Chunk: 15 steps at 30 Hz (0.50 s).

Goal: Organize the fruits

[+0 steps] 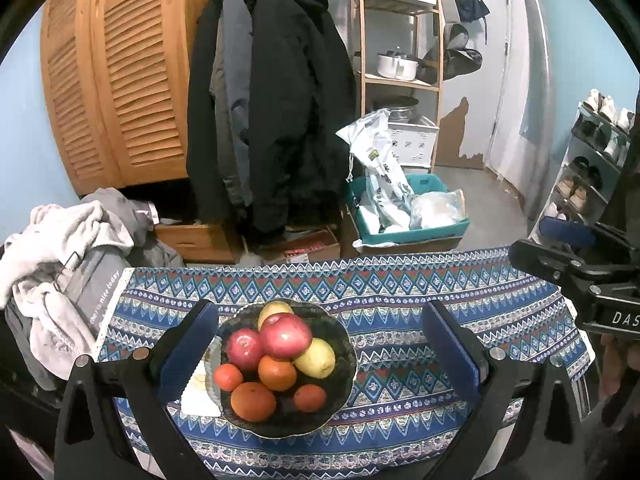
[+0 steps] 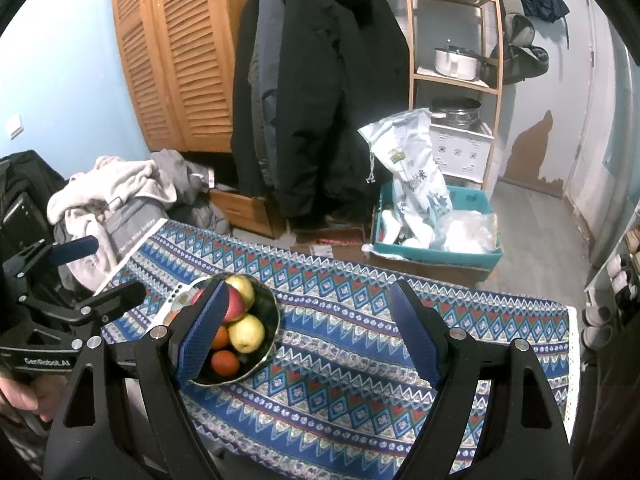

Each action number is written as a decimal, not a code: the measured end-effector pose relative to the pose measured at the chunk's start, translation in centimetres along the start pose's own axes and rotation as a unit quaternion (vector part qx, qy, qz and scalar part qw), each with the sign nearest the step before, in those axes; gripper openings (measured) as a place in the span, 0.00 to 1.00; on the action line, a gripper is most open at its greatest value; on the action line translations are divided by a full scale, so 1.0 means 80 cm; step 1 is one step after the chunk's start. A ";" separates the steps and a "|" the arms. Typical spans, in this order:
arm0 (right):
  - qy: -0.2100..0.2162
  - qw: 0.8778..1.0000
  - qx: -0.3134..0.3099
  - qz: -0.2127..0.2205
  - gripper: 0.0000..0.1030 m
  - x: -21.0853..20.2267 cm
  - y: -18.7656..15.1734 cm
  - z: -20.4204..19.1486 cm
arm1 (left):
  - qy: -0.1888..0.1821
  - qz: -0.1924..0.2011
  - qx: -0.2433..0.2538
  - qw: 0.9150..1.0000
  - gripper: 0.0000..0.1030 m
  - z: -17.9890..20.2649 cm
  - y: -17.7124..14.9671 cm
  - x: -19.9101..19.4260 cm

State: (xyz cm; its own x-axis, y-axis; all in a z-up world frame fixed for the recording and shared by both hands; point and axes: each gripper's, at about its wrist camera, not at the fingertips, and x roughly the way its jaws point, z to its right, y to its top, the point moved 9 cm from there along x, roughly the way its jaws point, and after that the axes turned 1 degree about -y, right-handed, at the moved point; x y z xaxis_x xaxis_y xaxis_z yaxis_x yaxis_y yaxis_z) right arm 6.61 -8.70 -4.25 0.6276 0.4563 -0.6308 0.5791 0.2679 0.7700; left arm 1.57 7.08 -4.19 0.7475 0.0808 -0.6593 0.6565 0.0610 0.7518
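Fruit bowl (image 1: pixel 344 344) between wide-spread, empty left gripper (image 1: pixel 320 344) fingers, right gripper (image 2: pixel 308 328) fingers likewise spread, bowl at left finger (image 2: pixel 202 332)

Your dark round glass bowl (image 1: pixel 344 380) sits on the table with the fruit heaped inside. Two red apples (image 1: pixel 285 335) crown the pile, touching each other, with a yellow pear-like fruit (image 1: pixel 317 357) just beside them (another yellow one (image 1: pixel 274 308) behind). Four oranges (image 1: pixel 277 372) lie lower, toward your near rim.
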 end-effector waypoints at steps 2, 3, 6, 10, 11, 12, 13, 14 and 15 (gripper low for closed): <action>0.000 1.000 0.001 0.000 0.79 0.000 0.000 0.000 | 0.001 0.001 0.002 1.000 0.99 0.000 0.000 -0.001; 0.000 1.000 0.001 -0.001 0.79 0.000 -0.001 0.000 | 0.003 0.001 0.002 1.000 0.99 0.000 0.000 -0.001; 0.000 1.000 0.003 -0.003 0.79 0.000 -0.001 -0.001 | 0.006 0.001 0.001 1.000 0.99 -0.002 0.000 -0.002; 0.000 1.000 0.001 -0.001 0.79 -0.001 -0.001 -0.001 | 0.009 -0.001 -0.003 1.000 0.99 -0.004 0.000 -0.002; 0.000 1.000 0.001 -0.001 0.79 0.000 -0.001 -0.001 | 0.010 -0.002 -0.004 1.000 0.99 -0.005 0.000 -0.002; 0.000 1.000 0.001 -0.002 0.79 0.000 -0.001 0.000 | 0.009 -0.005 -0.004 1.000 0.99 -0.005 0.000 -0.001; 0.000 1.000 0.002 -0.002 0.79 0.000 -0.001 -0.001 | 0.009 -0.007 -0.005 1.000 0.99 -0.005 -0.001 0.000; 0.000 1.000 0.002 -0.002 0.79 0.000 -0.001 -0.001 | 0.008 -0.010 -0.007 1.000 0.99 -0.005 -0.002 0.001; 0.000 1.000 0.002 -0.002 0.79 0.000 -0.001 -0.001 | 0.007 -0.012 -0.009 1.000 0.99 -0.006 -0.003 0.002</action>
State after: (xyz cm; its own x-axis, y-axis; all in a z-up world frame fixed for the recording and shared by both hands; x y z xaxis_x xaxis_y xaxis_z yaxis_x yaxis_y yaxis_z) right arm 6.57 -8.66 -4.32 0.6253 0.4543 -0.6345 0.5843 0.2664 0.7666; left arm 1.50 7.52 -4.45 0.7298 0.0926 -0.6774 0.6726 0.0806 0.7356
